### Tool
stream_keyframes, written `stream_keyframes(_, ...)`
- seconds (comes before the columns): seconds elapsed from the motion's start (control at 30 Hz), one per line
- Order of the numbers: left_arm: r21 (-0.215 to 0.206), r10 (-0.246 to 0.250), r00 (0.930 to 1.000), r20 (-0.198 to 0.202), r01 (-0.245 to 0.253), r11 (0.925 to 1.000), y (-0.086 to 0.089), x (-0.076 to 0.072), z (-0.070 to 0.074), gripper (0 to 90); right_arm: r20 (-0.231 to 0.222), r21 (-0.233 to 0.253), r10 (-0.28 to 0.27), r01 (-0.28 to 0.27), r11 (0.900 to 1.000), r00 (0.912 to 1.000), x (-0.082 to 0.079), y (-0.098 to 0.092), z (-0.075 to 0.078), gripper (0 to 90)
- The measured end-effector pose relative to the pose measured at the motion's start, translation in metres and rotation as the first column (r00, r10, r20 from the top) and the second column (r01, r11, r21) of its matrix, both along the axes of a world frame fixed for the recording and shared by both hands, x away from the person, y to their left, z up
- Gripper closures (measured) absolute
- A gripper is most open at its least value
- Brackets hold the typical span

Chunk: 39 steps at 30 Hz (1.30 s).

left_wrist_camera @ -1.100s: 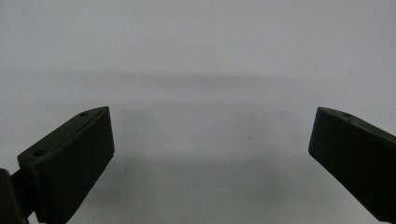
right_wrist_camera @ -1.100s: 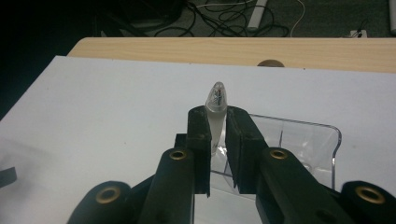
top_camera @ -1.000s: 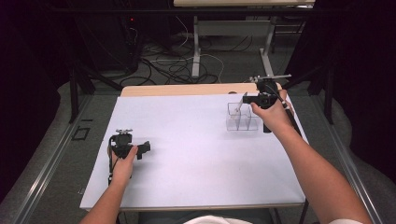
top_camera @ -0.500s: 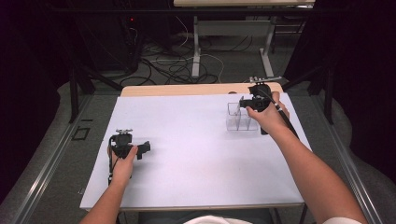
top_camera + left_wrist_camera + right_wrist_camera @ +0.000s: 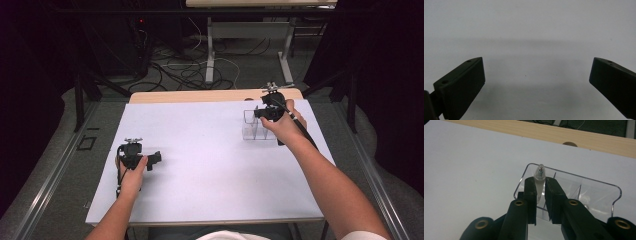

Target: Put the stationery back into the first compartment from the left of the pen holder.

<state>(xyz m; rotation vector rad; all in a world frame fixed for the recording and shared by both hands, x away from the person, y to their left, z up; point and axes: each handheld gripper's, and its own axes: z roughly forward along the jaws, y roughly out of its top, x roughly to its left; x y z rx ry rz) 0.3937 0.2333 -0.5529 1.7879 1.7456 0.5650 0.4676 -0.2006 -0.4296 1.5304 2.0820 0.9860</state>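
Small clear plastic tube (image 5: 539,178), rounded tip, pinched between the right gripper (image 5: 540,185) jaws above the clear acrylic divided organizer (image 5: 599,192) at the worktop (image 5: 210,150) far right. Risk: slick tube slips or snags a divider wall, tipping the light organizer. Left gripper (image 5: 536,75) spread, empty, over matte white worktop

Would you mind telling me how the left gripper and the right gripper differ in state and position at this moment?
The left gripper has its jaws spread wide with nothing between them; the right gripper is shut on a small clear tube. The left gripper sits low over the bare white table near the person; the right gripper is at the far side, over a clear divided holder. Both are black, two-jawed and hand-held.
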Motion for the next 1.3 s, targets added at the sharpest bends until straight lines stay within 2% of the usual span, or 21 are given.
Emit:
stream_keyframes(0.13,-0.001,0.006,1.0000,-0.002,-0.006,1.0000,0.000,0.000,0.000,0.2,0.006,0.002,0.005,-0.005,1.000,1.0000,0.001,0.000,0.000,79.2)
stream_keyframes(0.27,0.001,-0.001,1.0000,-0.002,0.001,1.0000,-0.001,0.001,-0.001,0.1,0.026,0.001,0.023,-0.023,1.000,0.9994,0.002,-0.001,-0.001,67.8)
stream_keyframes(0.33,-0.001,-0.004,1.0000,-0.007,0.004,1.0000,-0.001,0.000,0.000,0.2,0.058,0.012,0.035,-0.036,0.999,0.9977,0.001,-0.002,0.000,62.5)
stream_keyframes(0.73,-0.003,0.000,1.0000,-0.002,0.000,1.0000,0.000,0.000,0.000,0.2,0.133,0.047,0.059,-0.066,0.997,0.9894,-0.004,-0.014,0.011,41.9)
stream_keyframes(0.8,-0.004,0.002,1.0000,-0.006,-0.002,1.0000,0.000,0.000,0.000,0.2,0.156,0.036,0.072,-0.079,0.996,0.9851,-0.005,-0.017,0.014,36.9)
stream_keyframes(0.9,-0.003,0.002,1.0000,-0.006,-0.002,1.0000,0.001,0.000,0.000,0.2,0.185,0.048,0.111,-0.121,0.991,0.9765,-0.008,-0.023,0.015,27.3)
stream_keyframes(1.0,-0.004,0.004,1.0000,-0.003,-0.004,1.0000,0.001,0.000,0.000,0.2,0.217,0.026,0.136,-0.145,0.989,0.9667,-0.012,-0.029,0.016,19.5)
stream_keyframes(1.03,-0.003,0.004,1.0000,-0.003,-0.004,1.0000,0.000,0.000,0.000,0.2,0.229,0.040,0.140,-0.153,0.987,0.9634,-0.014,-0.030,0.017,17.2)
stream_keyframes(1.07,-0.002,0.006,1.0000,0.000,-0.006,1.0000,0.000,0.000,0.000,0.2,0.234,0.050,0.146,-0.161,0.986,0.9613,-0.016,-0.033,0.017,16.5)
stream_keyframes(1.1,-0.001,0.006,1.0000,-0.003,-0.006,1.0000,0.000,0.000,0.000,0.2,0.231,0.070,0.136,-0.155,0.985,0.9635,-0.019,-0.035,0.017,16.5)
stream_keyframes(1.13,-0.001,0.007,1.0000,-0.002,-0.007,1.0000,0.000,0.000,0.000,0.2,0.210,0.078,0.127,-0.146,0.986,0.9694,-0.023,-0.039,0.017,16.3)
stream_keyframes(1.23,0.000,0.007,1.0000,0.000,-0.007,1.0000,0.001,-0.001,0.000,0.2,0.236,0.064,0.133,-0.152,0.986,0.9627,-0.030,-0.049,0.016,15.7)
stream_keyframes(1.3,-0.002,0.007,1.0000,-0.001,-0.007,1.0000,0.001,-0.001,0.000,0.2,0.235,0.044,0.120,-0.134,0.990,0.9645,-0.035,-0.056,0.014,15.6)
